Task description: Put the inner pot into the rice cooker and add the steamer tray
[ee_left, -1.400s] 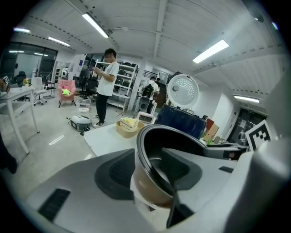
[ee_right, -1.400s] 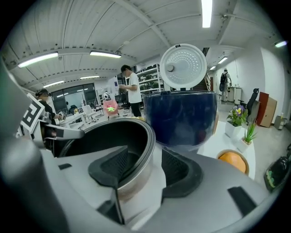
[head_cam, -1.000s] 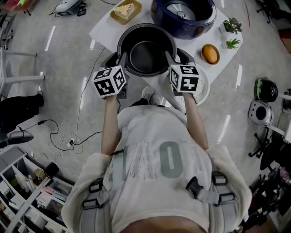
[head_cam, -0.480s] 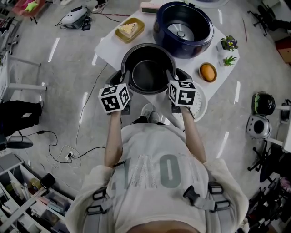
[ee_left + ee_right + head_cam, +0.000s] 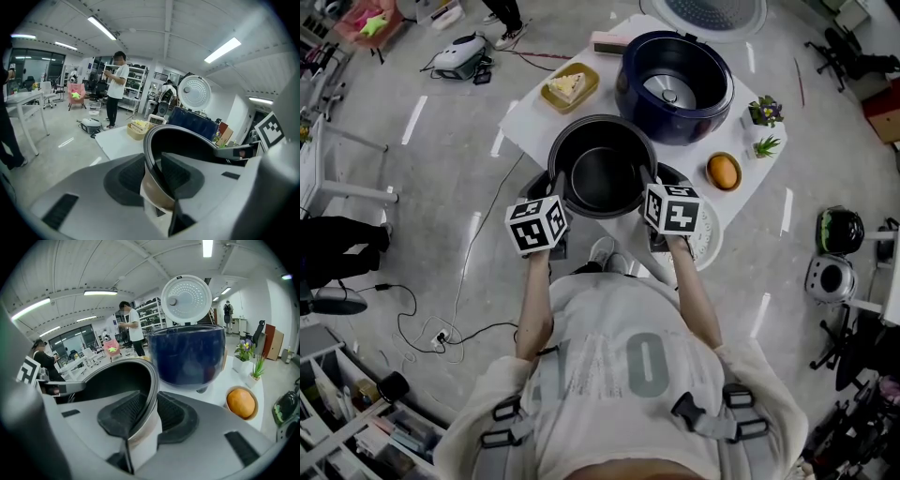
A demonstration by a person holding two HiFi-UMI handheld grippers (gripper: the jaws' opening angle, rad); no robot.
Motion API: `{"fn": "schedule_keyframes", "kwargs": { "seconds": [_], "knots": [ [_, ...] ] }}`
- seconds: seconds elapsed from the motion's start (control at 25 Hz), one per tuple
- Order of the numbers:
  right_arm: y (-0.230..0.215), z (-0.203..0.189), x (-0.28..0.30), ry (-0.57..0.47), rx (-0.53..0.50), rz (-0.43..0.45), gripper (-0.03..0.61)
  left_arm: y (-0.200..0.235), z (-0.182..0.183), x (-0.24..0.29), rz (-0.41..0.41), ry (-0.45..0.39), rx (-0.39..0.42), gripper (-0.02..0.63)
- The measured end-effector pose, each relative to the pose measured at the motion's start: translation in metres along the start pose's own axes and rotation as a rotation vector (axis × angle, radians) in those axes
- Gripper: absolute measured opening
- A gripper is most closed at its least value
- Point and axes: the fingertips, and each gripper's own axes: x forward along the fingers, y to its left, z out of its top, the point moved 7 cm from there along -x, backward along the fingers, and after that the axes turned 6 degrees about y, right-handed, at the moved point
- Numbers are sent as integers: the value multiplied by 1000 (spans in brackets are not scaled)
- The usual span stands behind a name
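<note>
Dark grey round metal inner pot (image 5: 602,178) held up over the near edge of the white table (image 5: 520,117), just before the open dark-blue rice cooker (image 5: 630,94). Both left gripper (image 5: 559,184) and right gripper (image 5: 646,182) clamp its rim on opposite sides, their jaws having just closed tighter.

White counter (image 5: 523,119) in front of me carries: navy rice cooker (image 5: 675,77), yellow dish (image 5: 569,87) with food, orange (image 5: 724,172) in bowl, two potted plants (image 5: 761,112), white round tray (image 5: 710,236).

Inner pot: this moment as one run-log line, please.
inner pot: rim gripped both sides | left tool, right tool: jaws just closing on rim | rice cooker: open, empty
</note>
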Motion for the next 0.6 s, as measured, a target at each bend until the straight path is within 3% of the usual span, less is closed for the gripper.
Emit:
{"fn": "schedule_keyframes", "kwargs": {
  "seconds": [0.24, 0.6],
  "knots": [
    [14, 22, -7, -36, -32, 27, 124, 4, 19, -20, 25, -56, 13, 120],
    [43, 89, -25, -164, -117, 50, 129, 8, 91, -57, 49, -237, 83, 120]
  ]
}}
